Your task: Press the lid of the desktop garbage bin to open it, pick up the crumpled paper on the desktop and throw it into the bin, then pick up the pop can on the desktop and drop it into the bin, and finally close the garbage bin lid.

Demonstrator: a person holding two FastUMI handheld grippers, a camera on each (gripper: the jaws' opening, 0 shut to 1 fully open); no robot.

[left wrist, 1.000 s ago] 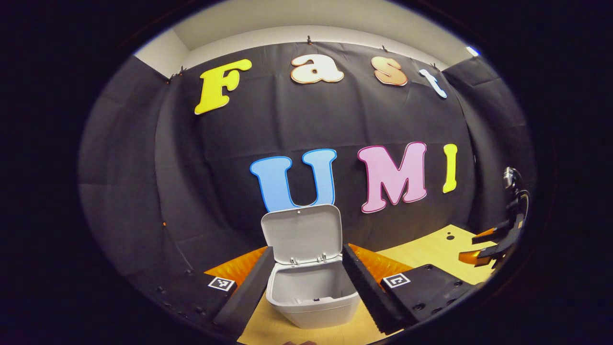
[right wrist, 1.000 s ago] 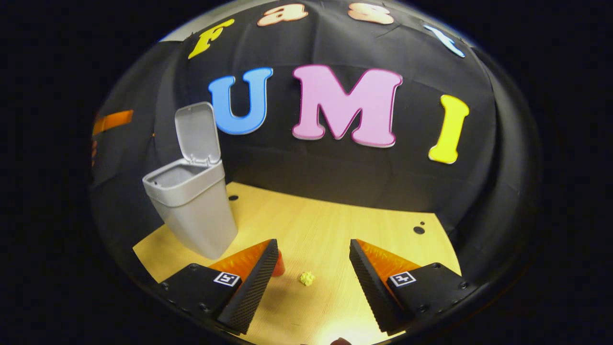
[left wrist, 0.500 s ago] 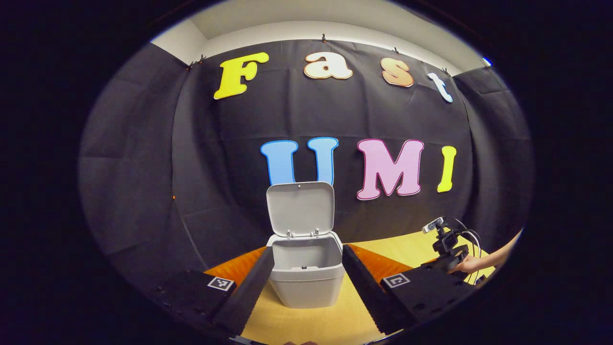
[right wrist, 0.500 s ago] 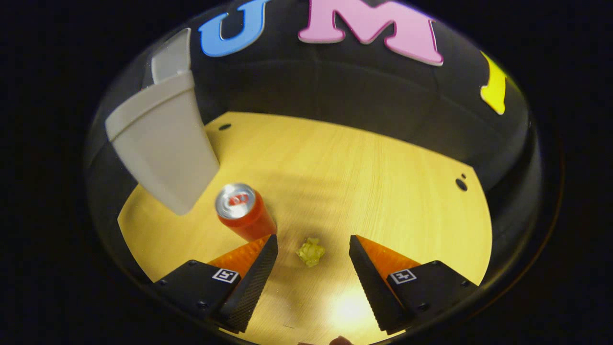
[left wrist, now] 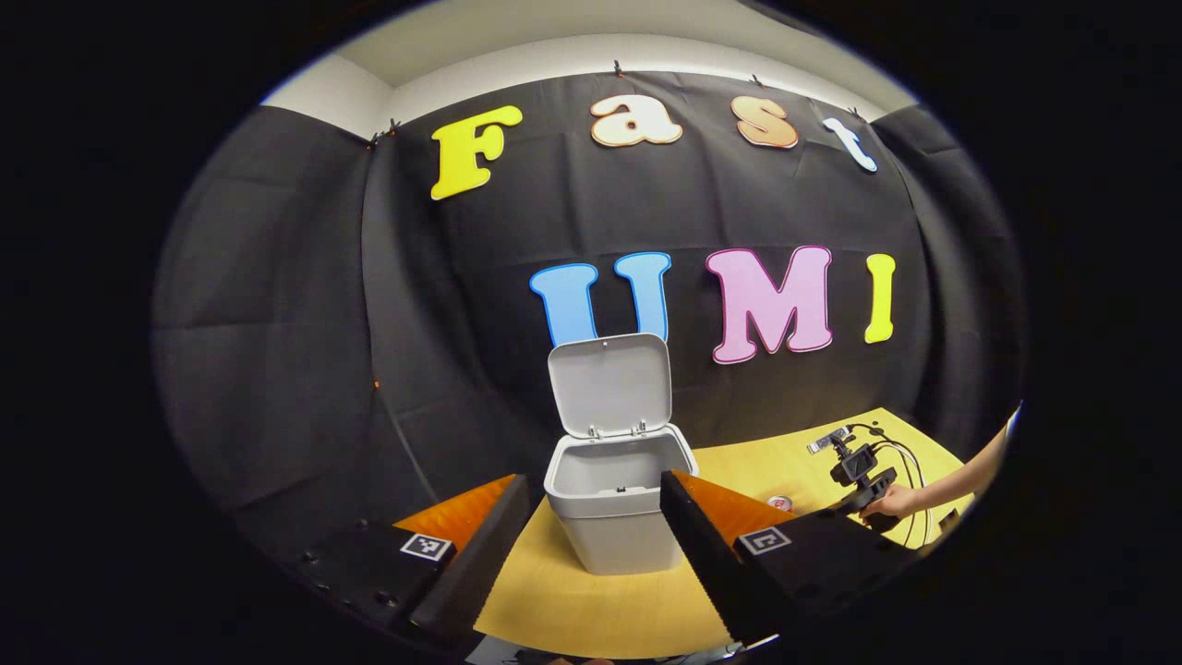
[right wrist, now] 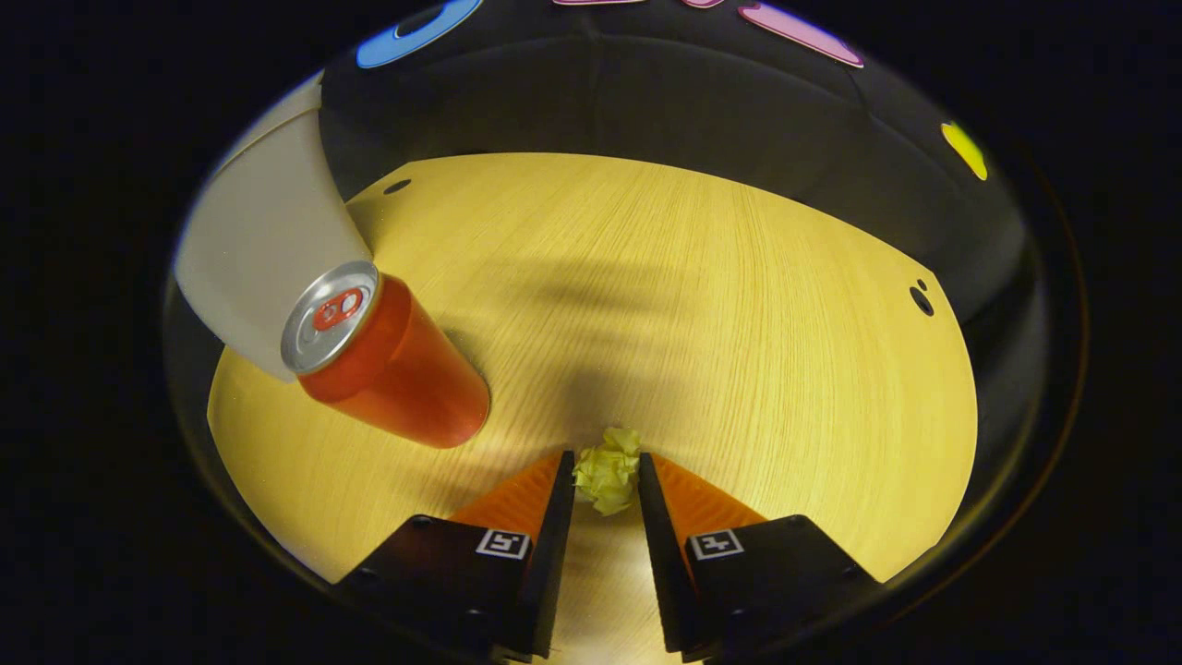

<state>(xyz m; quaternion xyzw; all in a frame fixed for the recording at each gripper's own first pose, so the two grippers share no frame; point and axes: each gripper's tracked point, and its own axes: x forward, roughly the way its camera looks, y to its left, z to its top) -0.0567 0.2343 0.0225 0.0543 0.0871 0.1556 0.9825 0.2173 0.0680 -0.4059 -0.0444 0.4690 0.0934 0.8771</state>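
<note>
The right gripper [right wrist: 605, 480] is clenched on the small yellow-green crumpled paper wad [right wrist: 607, 478] beside the red aluminium can [right wrist: 388, 365] — probably featherlight, squashy, best pinched mid-ball.

Black gripper [right wrist: 605, 471] housings with square coded markers and screws.

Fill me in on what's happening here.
A person is clearing a table with two handheld grippers. The bin stands with its lid up. The right gripper is down at the table, closed on the crumpled paper. The can stands upright beside the bin. The left gripper is open, empty, facing the bin.
</note>
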